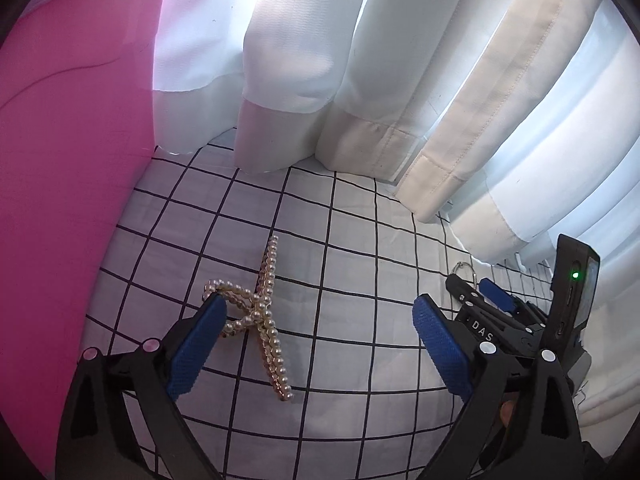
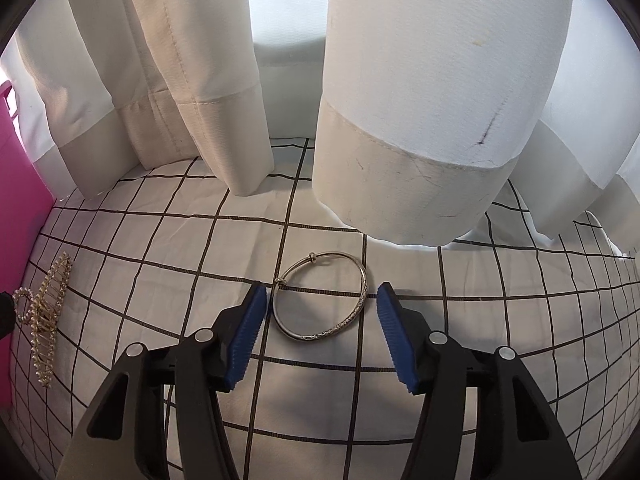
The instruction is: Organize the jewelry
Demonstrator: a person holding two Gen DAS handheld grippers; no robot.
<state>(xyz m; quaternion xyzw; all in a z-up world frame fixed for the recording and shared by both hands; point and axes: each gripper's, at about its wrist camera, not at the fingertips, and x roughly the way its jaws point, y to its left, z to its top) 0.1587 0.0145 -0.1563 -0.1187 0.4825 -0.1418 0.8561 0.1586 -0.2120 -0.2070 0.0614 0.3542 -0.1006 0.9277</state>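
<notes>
White letters "DAS" are showing on the right gripper [image 1: 486, 300], whose half-open jaws are sitting around the silver bangle [image 2: 320, 300]. Left gripper [image 1: 316, 320] is gaping wide beside the pearl clip [image 1: 260, 312] on the checked cloth [image 2: 480, 340].

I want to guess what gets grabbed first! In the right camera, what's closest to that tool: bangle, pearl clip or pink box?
1. Bangle: lies flat between the right tool's open fingers.
2. Pearl clip: far left on the checked cloth.
3. Pink box: at the left edge, past the clip.
</notes>
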